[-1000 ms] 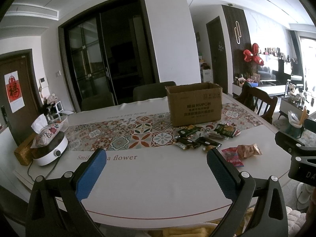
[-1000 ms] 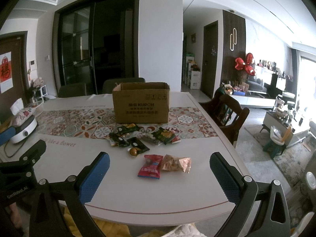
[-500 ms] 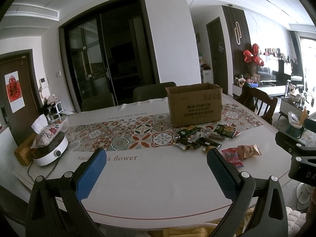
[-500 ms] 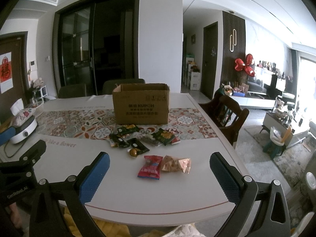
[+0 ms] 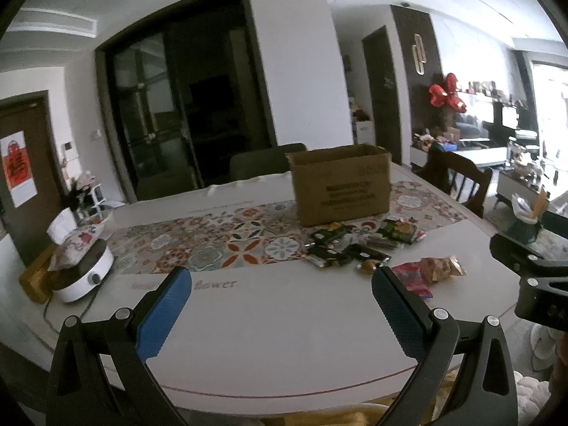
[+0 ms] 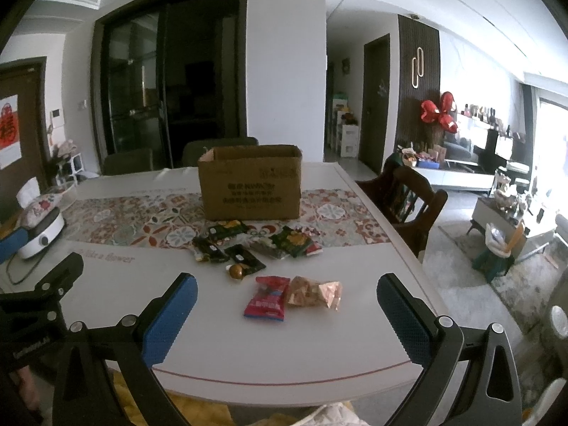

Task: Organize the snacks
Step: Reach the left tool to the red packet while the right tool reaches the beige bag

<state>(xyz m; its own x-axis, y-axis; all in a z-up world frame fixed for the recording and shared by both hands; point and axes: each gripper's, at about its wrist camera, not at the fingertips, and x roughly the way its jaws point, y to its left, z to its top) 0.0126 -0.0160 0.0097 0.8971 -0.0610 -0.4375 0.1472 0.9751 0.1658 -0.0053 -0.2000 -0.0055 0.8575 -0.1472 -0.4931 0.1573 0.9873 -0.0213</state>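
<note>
An open cardboard box (image 6: 250, 186) (image 5: 342, 184) stands on the patterned runner of the white table (image 6: 248, 355). In front of it lie several snack packets: green and dark ones (image 6: 294, 241) (image 5: 397, 230), a round gold sweet (image 6: 236, 271), a red packet (image 6: 267, 298) (image 5: 411, 282) and a tan crinkled bag (image 6: 314, 293) (image 5: 442, 268). My right gripper (image 6: 285, 298) is open above the near table edge, with the red packet and tan bag ahead between its blue pads. My left gripper (image 5: 280, 293) is open too, over bare table left of the snacks.
A white round appliance (image 5: 85, 277) (image 6: 39, 236) with a floral tissue pouch sits at the table's left end, its cord trailing. A wooden chair (image 6: 408, 202) stands at the table's right side, dark chairs behind the box. Something yellow lies below the near edge.
Both views have shifted slightly and blurred, so both grippers are moving a little. The snacks and box have not moved, and both grippers stay open.
</note>
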